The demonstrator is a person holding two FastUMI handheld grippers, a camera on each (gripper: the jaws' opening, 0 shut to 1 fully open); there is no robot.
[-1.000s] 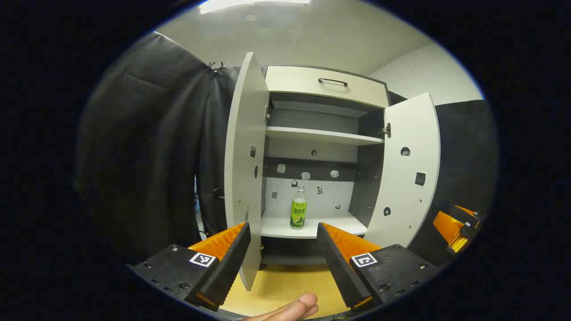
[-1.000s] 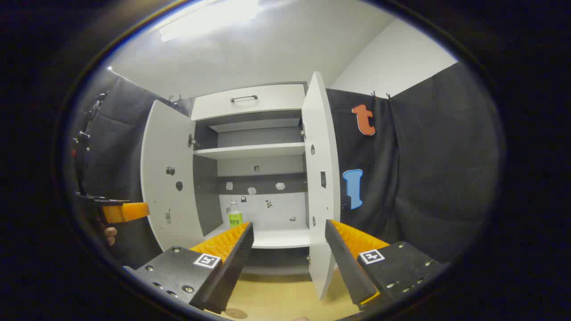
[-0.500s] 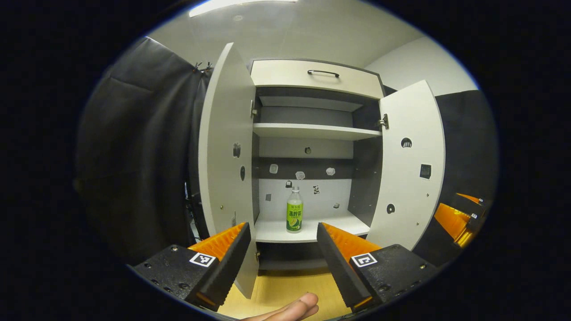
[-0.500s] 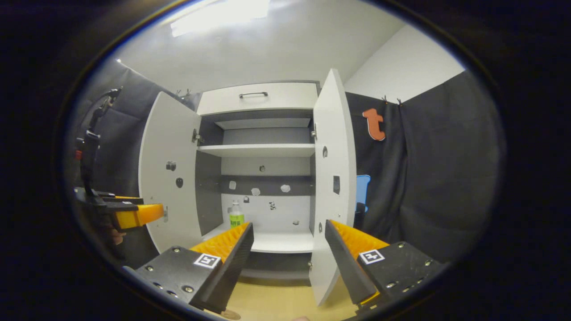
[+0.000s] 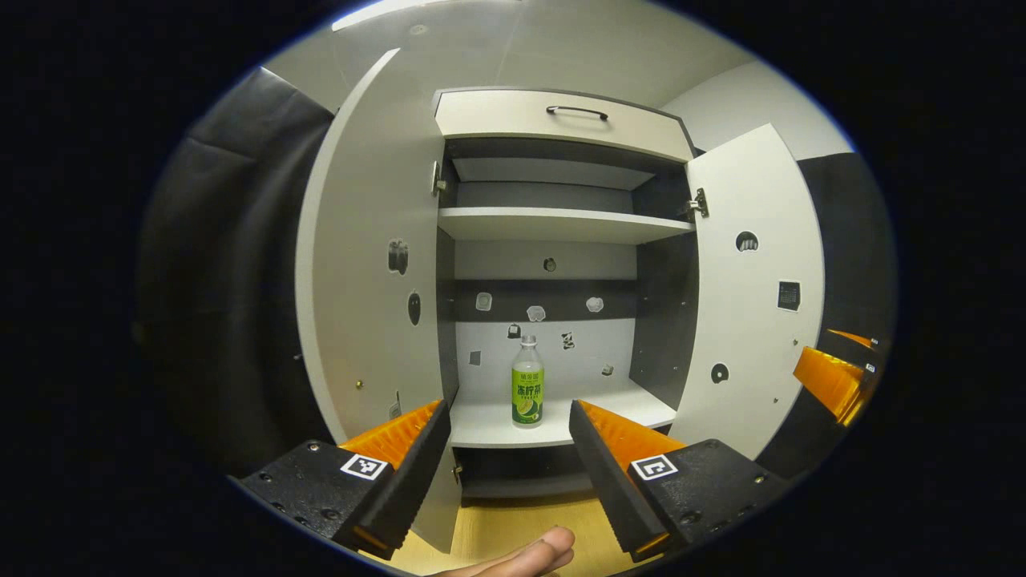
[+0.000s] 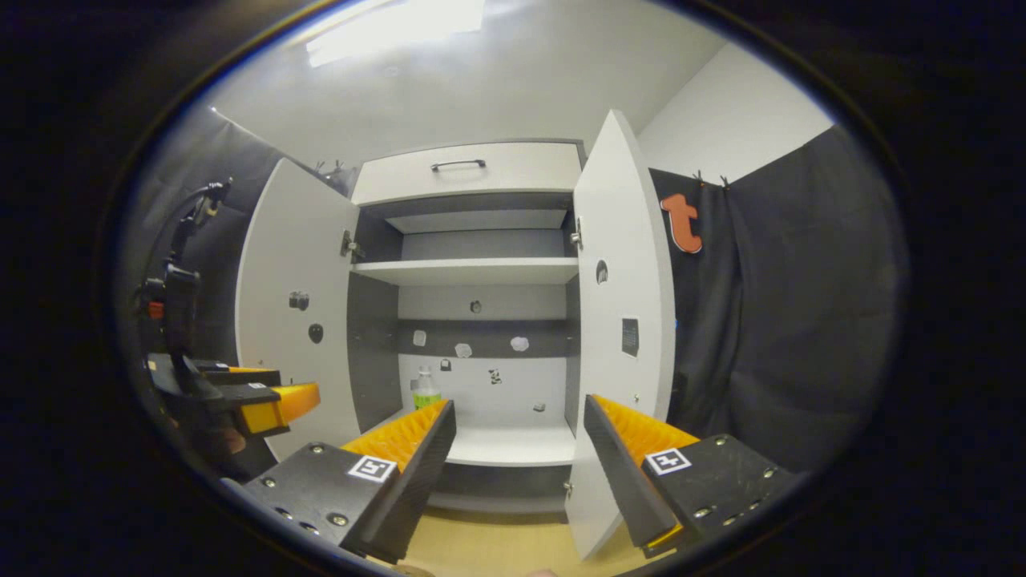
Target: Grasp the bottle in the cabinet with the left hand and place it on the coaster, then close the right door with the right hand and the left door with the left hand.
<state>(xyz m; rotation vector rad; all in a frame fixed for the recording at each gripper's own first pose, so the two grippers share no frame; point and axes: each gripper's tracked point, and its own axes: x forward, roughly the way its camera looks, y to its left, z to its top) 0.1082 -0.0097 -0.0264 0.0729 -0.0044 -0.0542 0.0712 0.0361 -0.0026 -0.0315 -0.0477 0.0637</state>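
Left gripper: nearest the lens at 6 o'clock of the left gripper view, its two fingers spread wide apart with nothing between them, pointing straight at the cabinet opening; it also shows at 8 o'clock of the right gripper view, its rear cut off by the edge.
Fingertip: a person's fingertip pokes in at 6 o'clock, the rest of the hand cut off.
Right gripper: at 6 o'clock of the right gripper view, fingers parted wide and empty; its tips show at 4 o'clock of the left gripper view, mostly cut off.
Floor: a yellow wooden strip between the fingers, largely hidden by them.
Left door: swung open at 9 o'clock, its lower corner hidden behind the left finger.
Right door: open at 3 o'clock, small dark marks on its inner face too small to make out.
Cabinet: open, white shelves in a dark frame; the upper shelf holds nothing visible.
Bottle: upright on the lower shelf, clear with a green label, seen just above the gap between the left gripper's fingers and well short of them; in the right gripper view its lower half is hidden behind a finger.
Back panel: small stickers, too small to identify.
Drawer handle: dark bar at 12 o'clock on the top panel.
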